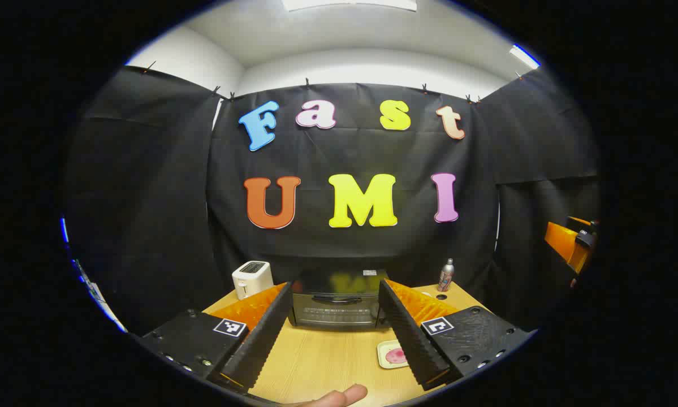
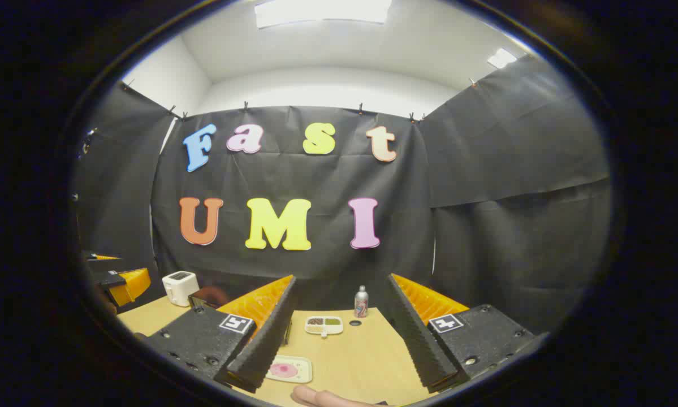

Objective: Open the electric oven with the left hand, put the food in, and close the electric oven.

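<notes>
A black electric oven (image 1: 339,308) stands at the back of the wooden table (image 1: 322,356), its door shut and the handle (image 1: 336,298) across the top of the door. My left gripper (image 1: 336,287) is open, held well short of the oven, with the oven framed between its fingers. A small cream plate with pink food (image 1: 394,355) lies on the table near its right finger. My right gripper (image 2: 341,280) is open and holds nothing; the same plate of food (image 2: 289,369) lies below it by its left finger. The oven's corner (image 2: 206,297) peeks out behind that finger.
A white toaster (image 1: 252,278) stands left of the oven, a small bottle (image 1: 446,275) right of it. A divided tray (image 2: 323,324) lies beside the bottle (image 2: 361,302). The other gripper (image 1: 570,243) shows at the right edge. A person's fingertip (image 1: 339,395) is at the bottom.
</notes>
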`<action>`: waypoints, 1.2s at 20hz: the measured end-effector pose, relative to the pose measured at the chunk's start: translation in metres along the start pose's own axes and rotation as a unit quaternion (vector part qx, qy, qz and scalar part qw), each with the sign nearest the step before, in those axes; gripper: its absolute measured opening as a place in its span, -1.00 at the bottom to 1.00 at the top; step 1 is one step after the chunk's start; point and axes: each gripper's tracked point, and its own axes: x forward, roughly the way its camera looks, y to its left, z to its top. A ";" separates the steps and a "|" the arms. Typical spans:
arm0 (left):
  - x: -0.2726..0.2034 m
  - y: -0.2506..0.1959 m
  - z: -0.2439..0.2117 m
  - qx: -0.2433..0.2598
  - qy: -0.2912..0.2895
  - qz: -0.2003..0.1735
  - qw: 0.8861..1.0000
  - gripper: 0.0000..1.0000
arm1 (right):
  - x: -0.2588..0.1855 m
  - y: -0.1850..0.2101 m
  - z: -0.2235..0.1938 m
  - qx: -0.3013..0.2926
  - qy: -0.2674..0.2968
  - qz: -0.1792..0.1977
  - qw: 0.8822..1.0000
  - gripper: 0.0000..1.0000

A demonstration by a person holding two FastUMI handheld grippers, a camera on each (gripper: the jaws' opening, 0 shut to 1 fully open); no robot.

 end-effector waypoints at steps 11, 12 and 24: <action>-0.017 0.026 0.009 0.027 -0.029 0.012 0.999 0.92 | -0.016 -0.001 0.008 0.011 -0.019 0.009 1.000 0.92; -0.017 0.025 0.008 0.025 -0.026 0.007 0.999 0.92 | -0.016 -0.002 0.008 0.012 -0.020 0.009 1.000 0.92; 0.075 0.013 -0.030 0.009 0.015 -0.015 1.000 0.93 | 0.017 -0.006 -0.020 0.008 -0.001 0.026 1.000 0.92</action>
